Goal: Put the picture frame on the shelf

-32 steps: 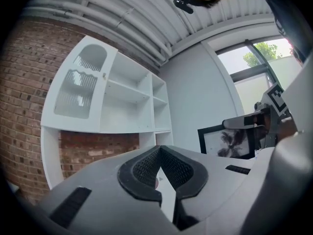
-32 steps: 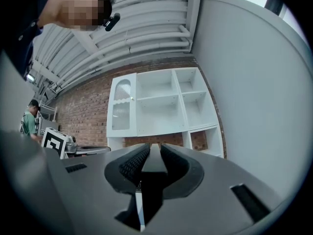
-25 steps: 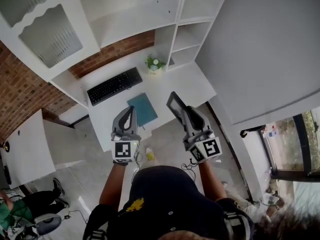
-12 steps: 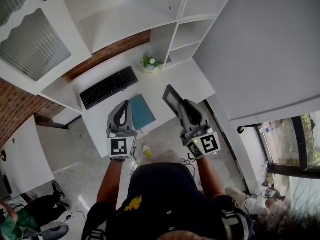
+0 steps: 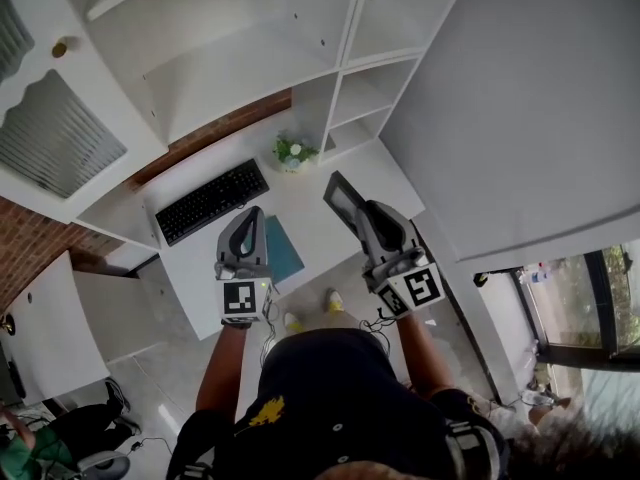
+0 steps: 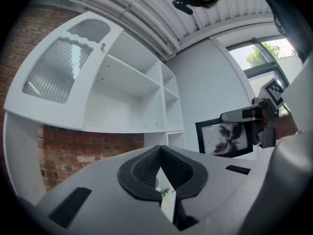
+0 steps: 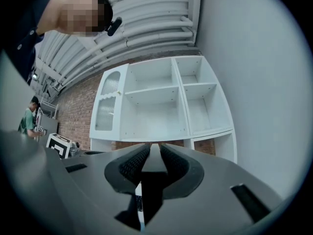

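Right tongs [image 7: 150, 150] clenched on the picture frame [image 6: 226, 138], pinching one thin edge. I judge the edge grip is there to leave the frame's bottom free, so it can be stood down on a board. Frame stands upright in the jaws, carried in the air, not on any shelf.

Left tongs [image 6: 160, 148] closed tip to tip, nothing between them. They ride level beside the right tongs, likely just spare.

Frame look: narrow black border, white picture with a dark palm-like print, flat and thin. It probably handles light, but could swing in a one-edge grip.

Below both tongs: white desk [image 5: 318, 183] with a keyboard [image 5: 212, 200], a teal book [image 5: 283, 255] under the left tongs, and a small plant [image 5: 291, 151] further ahead.

Ahead and above the tongs: white shelf [image 7: 156, 106] with open compartments, no items seen in them; a ribbed-glass door to its left.
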The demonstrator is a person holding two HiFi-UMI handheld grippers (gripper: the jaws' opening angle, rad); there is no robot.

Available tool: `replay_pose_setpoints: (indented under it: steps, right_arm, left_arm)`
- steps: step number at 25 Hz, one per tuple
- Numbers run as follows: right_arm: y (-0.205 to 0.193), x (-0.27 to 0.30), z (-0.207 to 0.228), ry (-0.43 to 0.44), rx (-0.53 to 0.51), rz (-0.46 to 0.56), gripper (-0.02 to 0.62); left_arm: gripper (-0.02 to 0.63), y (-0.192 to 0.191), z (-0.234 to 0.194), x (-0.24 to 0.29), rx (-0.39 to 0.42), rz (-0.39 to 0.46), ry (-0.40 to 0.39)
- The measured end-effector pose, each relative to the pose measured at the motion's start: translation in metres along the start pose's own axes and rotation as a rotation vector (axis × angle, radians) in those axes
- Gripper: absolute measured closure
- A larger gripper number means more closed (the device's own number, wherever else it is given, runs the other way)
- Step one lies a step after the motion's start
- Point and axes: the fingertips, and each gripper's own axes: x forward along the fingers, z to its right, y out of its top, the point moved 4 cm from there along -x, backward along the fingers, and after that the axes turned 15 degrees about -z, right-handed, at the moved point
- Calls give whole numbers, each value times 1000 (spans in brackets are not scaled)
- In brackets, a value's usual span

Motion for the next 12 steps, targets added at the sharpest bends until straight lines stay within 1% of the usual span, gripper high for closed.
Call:
replay_pose_setpoints:
  steps: [2, 5, 9, 12]
  right_arm:
    - [6, 6, 10, 18, -9, 9, 529]
    - [11, 15, 31, 17, -22, 19, 529]
    - [9, 22, 56, 16, -25, 22, 529]
    - [13, 29, 71, 67, -33, 62, 529]
  left_arm:
    - [589, 0, -2, 9, 1, -18, 13]
    - [589, 3, -1, 25, 30, -28, 26]
    - [589, 3, 7, 48, 39, -36, 11]
    - [589, 5, 13, 63, 36, -41, -1]
